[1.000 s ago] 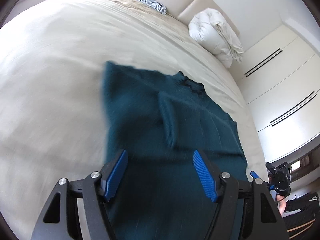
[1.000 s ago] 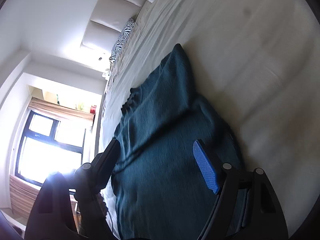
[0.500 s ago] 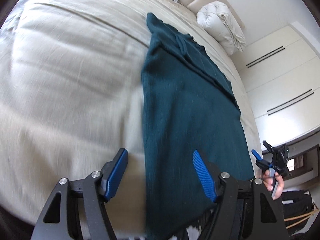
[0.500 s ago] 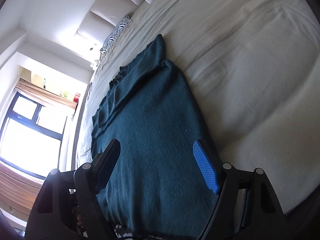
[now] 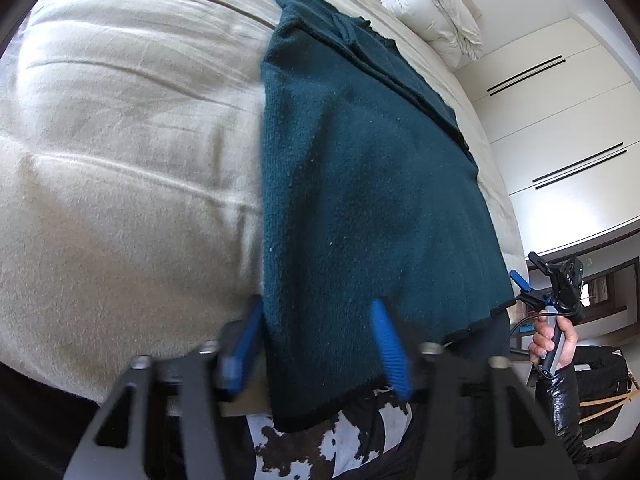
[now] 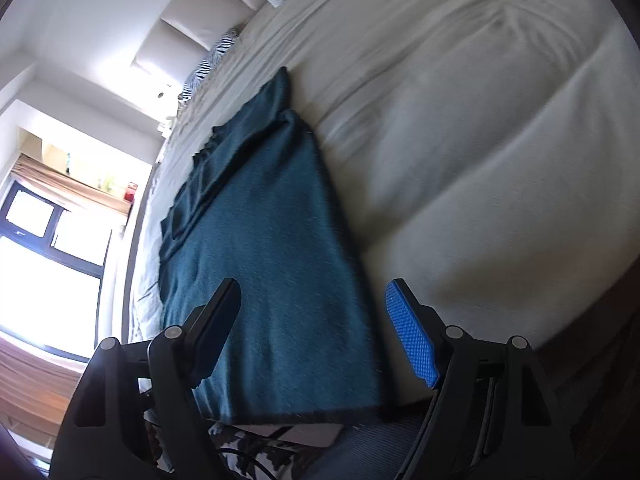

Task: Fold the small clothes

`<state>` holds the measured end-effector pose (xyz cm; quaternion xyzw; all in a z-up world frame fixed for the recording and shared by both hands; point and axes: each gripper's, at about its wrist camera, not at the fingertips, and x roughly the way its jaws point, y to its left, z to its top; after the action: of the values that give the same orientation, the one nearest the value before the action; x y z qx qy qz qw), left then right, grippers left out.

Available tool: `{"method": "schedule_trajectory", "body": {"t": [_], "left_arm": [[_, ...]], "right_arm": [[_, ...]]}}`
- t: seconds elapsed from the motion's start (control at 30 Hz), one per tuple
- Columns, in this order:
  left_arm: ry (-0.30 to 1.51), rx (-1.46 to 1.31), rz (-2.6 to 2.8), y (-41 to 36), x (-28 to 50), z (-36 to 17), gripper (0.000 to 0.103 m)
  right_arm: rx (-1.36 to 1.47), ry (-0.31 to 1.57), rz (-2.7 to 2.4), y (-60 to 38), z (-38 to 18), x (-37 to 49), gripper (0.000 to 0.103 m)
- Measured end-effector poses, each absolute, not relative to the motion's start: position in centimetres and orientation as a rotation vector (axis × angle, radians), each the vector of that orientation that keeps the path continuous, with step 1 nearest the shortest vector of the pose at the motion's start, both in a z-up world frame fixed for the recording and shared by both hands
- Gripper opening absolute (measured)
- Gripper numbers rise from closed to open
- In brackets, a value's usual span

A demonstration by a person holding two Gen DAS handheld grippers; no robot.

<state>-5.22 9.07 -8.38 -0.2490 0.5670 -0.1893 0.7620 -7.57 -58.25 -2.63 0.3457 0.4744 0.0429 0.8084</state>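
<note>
The dark green sweater (image 5: pixel 360 184) lies long and flat on the bed (image 5: pixel 120 160), and its bottom edge hangs a little over the bed's near edge. The left gripper (image 5: pixel 316 344) and right gripper (image 6: pixel 316 320) are both wide open and hold nothing. To fold well, each should pinch one bottom corner and lift evenly toward the neck; there are no boxes or baskets to see.
</note>
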Motion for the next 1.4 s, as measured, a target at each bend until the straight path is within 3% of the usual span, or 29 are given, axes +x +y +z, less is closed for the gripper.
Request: {"method": "schedule_trajectory", "body": {"t": [0.1,0.13,0.5,0.7,0.77,0.9,0.93,1.0,1.03,1.17,1.4], "left_arm": [[1.254,-0.522,-0.414,8.8,-5.2,-8.7,0.022],[1.260,-0.516,-0.417,8.7,-5.1,-8.7,0.020],[1.285,-0.530,-0.421,8.9,-5.3,-9.0,0.024],[1.302,-0.521,-0.438,8.7,-5.4,-9.3,0.024],[1.307,-0.506,-0.444,8.6,-5.5,-9.2,0.024],[1.310,-0.492,-0.453,8.3,-5.8,-9.1,0.023],[1.309,-0.491,-0.450,8.3,-5.9,-9.1,0.021],[1.313,-0.480,-0.445,8.2,-5.9,-9.1,0.009],[1.317,-0.477,-0.449,8.2,-6.0,-9.2,0.009],[1.319,-0.472,-0.457,8.3,-6.4,-9.2,0.007],[1.324,-0.462,-0.457,8.0,-6.4,-9.2,0.007]], "right_arm": [[0.705,1.064,0.091,-58.7,-2.9,-8.2,0.075],[0.681,1.088,0.084,-58.7,-3.0,-8.4,0.075],[0.612,1.195,0.154,-57.6,-3.2,-9.3,0.074],[0.579,1.244,0.161,-56.7,-3.6,-9.4,0.055],[0.577,1.255,0.162,-56.5,-3.8,-9.4,0.041],[0.558,1.262,0.176,-55.9,-3.8,-9.5,0.032],[0.557,1.260,0.174,-55.8,-3.8,-9.5,0.028],[0.559,1.253,0.170,-55.8,-3.8,-9.6,0.021],[0.558,1.252,0.168,-55.8,-3.8,-9.6,0.017],[0.558,1.243,0.163,-55.8,-3.8,-9.7,0.010],[0.554,1.217,0.169,-55.5,-3.5,-9.8,0.007]]}}
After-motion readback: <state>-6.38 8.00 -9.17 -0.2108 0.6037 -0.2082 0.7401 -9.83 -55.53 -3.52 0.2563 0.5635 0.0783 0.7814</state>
